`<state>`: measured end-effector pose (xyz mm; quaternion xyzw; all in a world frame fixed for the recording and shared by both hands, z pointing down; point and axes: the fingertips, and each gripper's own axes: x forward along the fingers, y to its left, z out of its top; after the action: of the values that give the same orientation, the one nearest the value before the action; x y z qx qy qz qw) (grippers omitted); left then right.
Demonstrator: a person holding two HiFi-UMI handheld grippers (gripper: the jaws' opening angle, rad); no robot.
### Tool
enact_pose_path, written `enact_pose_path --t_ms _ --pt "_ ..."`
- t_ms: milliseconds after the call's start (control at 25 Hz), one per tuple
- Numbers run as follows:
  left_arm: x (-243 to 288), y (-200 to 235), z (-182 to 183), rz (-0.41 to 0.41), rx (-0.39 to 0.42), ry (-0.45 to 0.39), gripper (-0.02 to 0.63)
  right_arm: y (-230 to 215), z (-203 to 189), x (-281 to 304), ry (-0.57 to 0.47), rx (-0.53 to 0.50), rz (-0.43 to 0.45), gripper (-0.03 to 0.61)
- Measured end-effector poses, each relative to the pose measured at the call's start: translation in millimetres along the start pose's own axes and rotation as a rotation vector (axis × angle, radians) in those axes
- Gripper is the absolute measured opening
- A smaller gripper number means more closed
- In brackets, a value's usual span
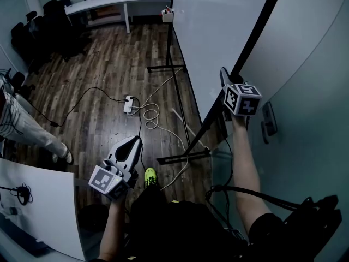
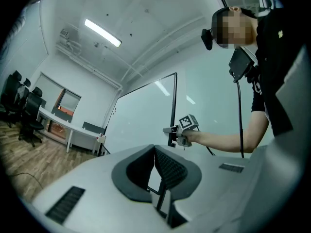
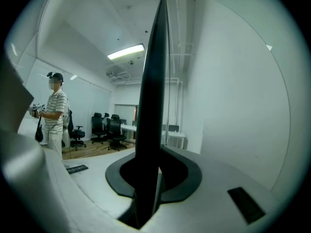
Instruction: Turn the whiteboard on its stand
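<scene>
The right claw (image 1: 226,81) is clamped on the black side edge of the whiteboard (image 1: 218,31), which stands upright in its stand (image 1: 182,156) on the floor. The left claw (image 2: 155,165) hangs low, jaws together, empty. The grip is made; the turn itself seems mostly left to do.

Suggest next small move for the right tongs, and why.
Probably swing the right tongs sideways to pull the black-framed white whiteboard round on its black metal floor stand. They already clamp the board's black frame edge, so the grip looks set; the left tongs hang shut and empty, clear of the board.
</scene>
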<state>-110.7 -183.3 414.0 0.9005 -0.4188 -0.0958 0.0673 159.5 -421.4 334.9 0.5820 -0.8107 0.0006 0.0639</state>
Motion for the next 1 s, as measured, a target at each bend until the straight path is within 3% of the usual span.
enact_pose_path --t_ms 360,1000 --pt "10 2 -17 -0.004 -0.027 0.035 -0.006 0 -7 11 0.023 -0.039 0.062 0.077" --pt "18 32 -30 0.009 -0.049 0.060 -0.006 -9 -8 49 -0.010 -0.037 0.015 0.067"
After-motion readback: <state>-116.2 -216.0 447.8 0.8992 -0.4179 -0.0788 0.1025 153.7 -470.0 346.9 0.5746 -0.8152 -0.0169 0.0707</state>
